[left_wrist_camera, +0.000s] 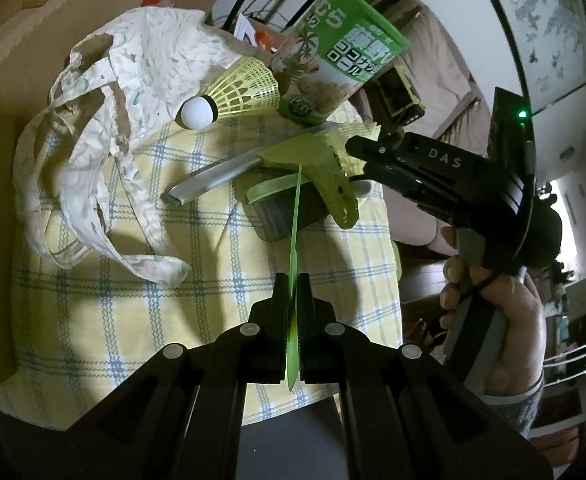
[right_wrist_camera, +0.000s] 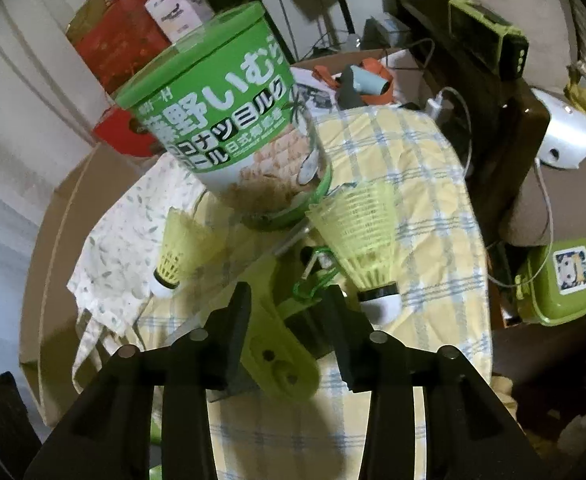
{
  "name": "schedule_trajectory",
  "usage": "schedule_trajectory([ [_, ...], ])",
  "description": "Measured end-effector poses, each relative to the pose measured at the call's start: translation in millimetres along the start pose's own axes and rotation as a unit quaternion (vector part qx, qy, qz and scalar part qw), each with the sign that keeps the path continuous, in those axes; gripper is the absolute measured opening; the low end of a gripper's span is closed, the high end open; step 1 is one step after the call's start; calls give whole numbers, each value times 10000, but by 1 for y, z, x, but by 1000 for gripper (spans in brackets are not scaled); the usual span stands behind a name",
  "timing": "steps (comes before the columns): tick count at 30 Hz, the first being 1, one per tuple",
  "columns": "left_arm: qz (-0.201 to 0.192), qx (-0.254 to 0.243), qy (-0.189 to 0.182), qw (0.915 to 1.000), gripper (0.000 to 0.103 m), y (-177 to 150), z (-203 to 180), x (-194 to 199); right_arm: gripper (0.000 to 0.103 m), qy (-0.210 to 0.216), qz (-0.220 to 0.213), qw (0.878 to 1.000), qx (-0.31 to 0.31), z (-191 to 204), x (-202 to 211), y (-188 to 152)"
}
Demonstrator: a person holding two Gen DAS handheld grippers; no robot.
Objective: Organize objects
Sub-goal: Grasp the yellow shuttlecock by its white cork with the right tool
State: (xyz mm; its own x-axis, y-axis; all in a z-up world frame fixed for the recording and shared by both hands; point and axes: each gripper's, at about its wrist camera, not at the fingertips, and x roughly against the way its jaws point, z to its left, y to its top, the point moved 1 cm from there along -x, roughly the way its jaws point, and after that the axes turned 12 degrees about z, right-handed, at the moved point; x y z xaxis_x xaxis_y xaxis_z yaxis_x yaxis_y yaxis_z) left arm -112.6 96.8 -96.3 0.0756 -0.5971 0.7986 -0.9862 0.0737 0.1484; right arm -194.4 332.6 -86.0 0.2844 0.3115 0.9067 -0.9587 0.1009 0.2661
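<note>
My left gripper point(left_wrist_camera: 292, 280) is shut on a thin flat green piece point(left_wrist_camera: 295, 220), seen edge-on and pointing up the yellow checked cloth point(left_wrist_camera: 197, 264). A lime green tool point(left_wrist_camera: 313, 160) with a metal bar lies across a dark container point(left_wrist_camera: 277, 216). In the right wrist view its handle point(right_wrist_camera: 281, 360) sits between the parted fingers of my right gripper point(right_wrist_camera: 289, 300), against the left finger and clear of the right one. One yellow shuttlecock point(right_wrist_camera: 361, 236) stands just right of that gripper and another point(right_wrist_camera: 177, 248) lies to the left. A green snack can point(right_wrist_camera: 229, 120) stands behind them.
A floral cloth bag point(left_wrist_camera: 125, 120) lies on the cloth's left side beside a cardboard box point(left_wrist_camera: 13, 40). The table edge runs down the right, with a green lunch box point(right_wrist_camera: 557, 280) and a white device point(right_wrist_camera: 565, 136) beyond it. Red packages point(right_wrist_camera: 121, 40) stand behind the can.
</note>
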Motion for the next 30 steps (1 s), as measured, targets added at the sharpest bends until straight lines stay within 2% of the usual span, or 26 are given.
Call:
schedule_trajectory([
  [3,-18,-2,-14,10000,4,-1,0,3,46,-39,-18,9999,140,6,5,0],
  [8,-106,-27,30,9999,4,0,0,9,50,-479,-261,9983,229,7,18,4],
  [14,-187,-49,9,9998,3,0,0,18,52,-561,-231,9981,80,-10,20,4],
  [27,-220,-55,45,9997,3,1,2,23,52,-714,47,9974,-59,-30,-16,8],
  [30,-216,-60,59,9997,3,2,1,22,45,-682,118,9976,-91,-34,-21,8],
])
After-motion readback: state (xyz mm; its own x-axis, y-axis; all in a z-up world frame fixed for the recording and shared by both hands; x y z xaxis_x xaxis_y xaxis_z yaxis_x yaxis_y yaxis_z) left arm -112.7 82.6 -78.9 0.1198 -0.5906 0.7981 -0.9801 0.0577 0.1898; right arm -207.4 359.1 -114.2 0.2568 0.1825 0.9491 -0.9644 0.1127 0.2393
